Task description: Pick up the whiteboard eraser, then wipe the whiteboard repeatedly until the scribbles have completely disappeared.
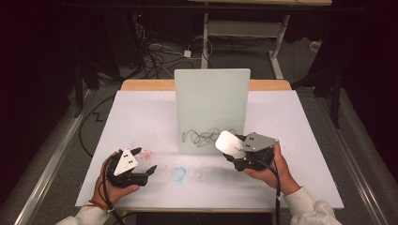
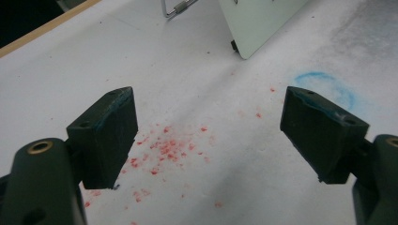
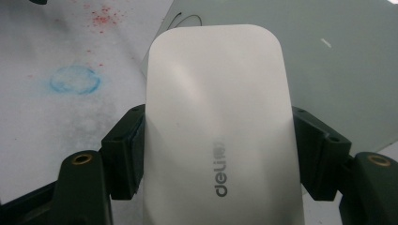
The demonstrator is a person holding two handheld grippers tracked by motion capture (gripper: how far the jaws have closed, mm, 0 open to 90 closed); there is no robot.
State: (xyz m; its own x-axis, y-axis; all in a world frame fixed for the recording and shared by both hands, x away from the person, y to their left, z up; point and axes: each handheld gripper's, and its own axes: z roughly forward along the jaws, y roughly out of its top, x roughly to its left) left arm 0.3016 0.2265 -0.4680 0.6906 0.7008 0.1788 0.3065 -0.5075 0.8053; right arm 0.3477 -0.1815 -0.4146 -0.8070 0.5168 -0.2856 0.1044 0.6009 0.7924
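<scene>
A small whiteboard (image 1: 211, 108) stands upright at the middle of the table, with a black scribble (image 1: 202, 137) near its bottom edge. My right gripper (image 1: 233, 149) is shut on a white eraser (image 1: 229, 143) held just in front of the board's lower right part. In the right gripper view the eraser (image 3: 216, 117), printed "deli", sits clamped between both pads of my right gripper (image 3: 218, 136), with the board (image 3: 328, 47) behind it. My left gripper (image 1: 144, 159) rests low at the front left, open. Nothing lies between the fingers of my left gripper (image 2: 209, 101).
The white tabletop (image 1: 291, 140) bears a blue chalky ring (image 1: 179, 173) in front of the board and red specks (image 2: 164, 147) under the left gripper. A metal stand (image 2: 176, 7) props the board from behind. Cables and desk legs lie on the floor beyond the table.
</scene>
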